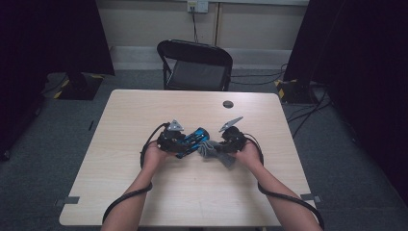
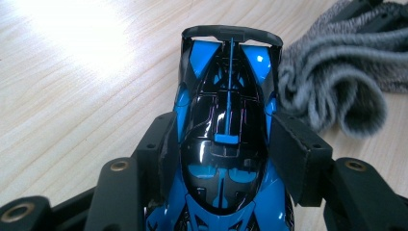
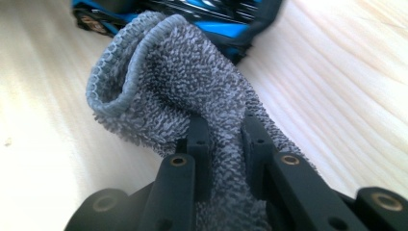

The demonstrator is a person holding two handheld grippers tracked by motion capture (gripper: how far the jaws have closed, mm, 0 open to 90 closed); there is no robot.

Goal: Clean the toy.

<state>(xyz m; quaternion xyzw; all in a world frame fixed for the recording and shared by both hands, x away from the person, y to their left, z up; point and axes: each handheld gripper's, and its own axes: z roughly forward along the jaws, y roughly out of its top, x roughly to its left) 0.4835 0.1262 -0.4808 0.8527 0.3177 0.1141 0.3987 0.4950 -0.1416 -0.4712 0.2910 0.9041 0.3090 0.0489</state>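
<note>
Hidden: in the left gripper view we are losing the toy car's (image 2: 226, 144) nose below the frame edge; its wheels are sitting out of sight.
Left claw (image 2: 226, 154): we are seeing it clamping the car's sides above the table (image 1: 192, 202).
Right claw (image 3: 226, 139): it is pinching the grey cloth (image 3: 192, 86), which is touching the car.
Around: a black chair (image 1: 197, 65) is standing beyond the table, and a dark round disc (image 1: 228, 104) is lying near the far edge.

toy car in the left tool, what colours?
Glossy black and bright blue. The toy car shows best in the left gripper view.
</note>
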